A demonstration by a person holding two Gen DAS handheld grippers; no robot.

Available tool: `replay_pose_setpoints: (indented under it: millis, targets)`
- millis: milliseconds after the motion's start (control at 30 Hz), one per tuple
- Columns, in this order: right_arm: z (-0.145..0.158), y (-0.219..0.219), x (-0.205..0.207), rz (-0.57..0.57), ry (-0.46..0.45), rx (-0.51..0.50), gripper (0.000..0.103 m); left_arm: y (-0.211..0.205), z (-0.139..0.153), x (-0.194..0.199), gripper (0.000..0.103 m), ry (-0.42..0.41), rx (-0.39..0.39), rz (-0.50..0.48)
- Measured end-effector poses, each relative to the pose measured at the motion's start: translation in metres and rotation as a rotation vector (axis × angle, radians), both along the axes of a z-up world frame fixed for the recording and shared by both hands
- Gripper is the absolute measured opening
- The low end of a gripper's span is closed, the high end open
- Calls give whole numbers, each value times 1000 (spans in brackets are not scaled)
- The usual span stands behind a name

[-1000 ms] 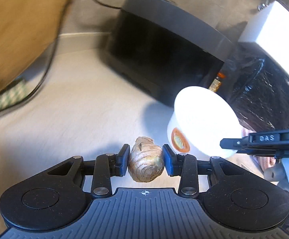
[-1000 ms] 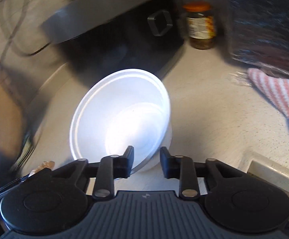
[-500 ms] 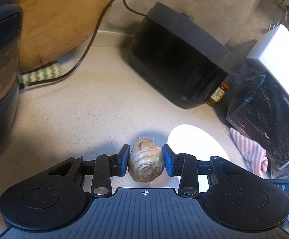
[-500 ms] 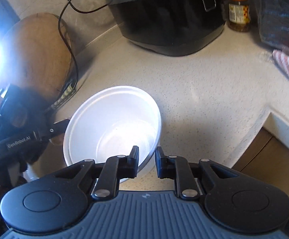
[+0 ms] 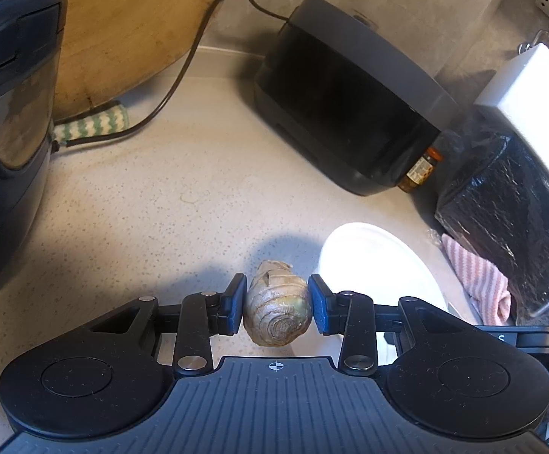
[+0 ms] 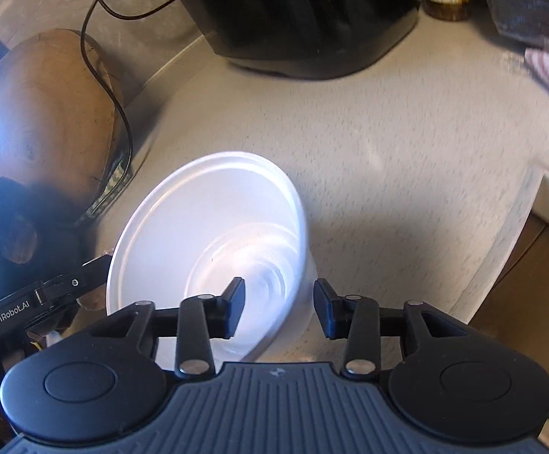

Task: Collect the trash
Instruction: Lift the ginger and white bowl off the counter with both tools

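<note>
Two things stay unclear to us: the right wrist view is blurred, and the left gripper body hides the near edge of the white bowl. The bowl holds nothing we can make out. Our left gripper is clamped on a brownish snail shell, just left of the bowl above the counter. Our right gripper stands apart, straddling the bowl's wall.

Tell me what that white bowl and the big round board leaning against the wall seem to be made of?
The white bowl looks like thin foam or plastic: matte white, ridged rings in its bottom, probably disposable. The round board looks like solid unvarnished wood: tan, with visible grain and knots.
</note>
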State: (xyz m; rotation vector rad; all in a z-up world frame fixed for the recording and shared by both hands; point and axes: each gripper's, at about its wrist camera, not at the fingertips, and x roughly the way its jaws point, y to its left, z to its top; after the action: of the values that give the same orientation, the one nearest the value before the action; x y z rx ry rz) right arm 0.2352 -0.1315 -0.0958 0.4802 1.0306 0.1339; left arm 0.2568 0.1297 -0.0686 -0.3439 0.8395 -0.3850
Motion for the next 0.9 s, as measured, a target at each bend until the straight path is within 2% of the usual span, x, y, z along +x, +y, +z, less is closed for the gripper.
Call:
replay_pose_setpoints:
  millis: [67, 233, 333, 400, 533, 667, 800, 900]
  targets:
    - [2, -1, -2, 3, 0, 9, 27, -2, 0, 1, 41, 2, 3, -1]
    - [21, -11, -15, 0, -46, 0, 25, -9, 6, 2, 41, -10, -6, -18]
    - [31, -24, -23, -29, -66, 31, 24, -16, 11, 1, 41, -29, -12, -35]
    - [35, -33, -29, -51, -74, 53, 18, -22, 14, 0, 41, -37, -14, -48]
    - [42, -51, -50, -85, -98, 65, 17, -37, 17, -7, 41, -41, -13, -92]
    - [38, -72, -72, -138, -92, 101, 15, -55, 16, -17, 41, -31, -10, -150]
    - [28, -79, -79, -188, -74, 112, 15, -64, 12, -25, 41, -8, -14, -154]
    - [20, -75, -78, -193, -61, 114, 15, -65, 15, -33, 41, -17, 39, -161]
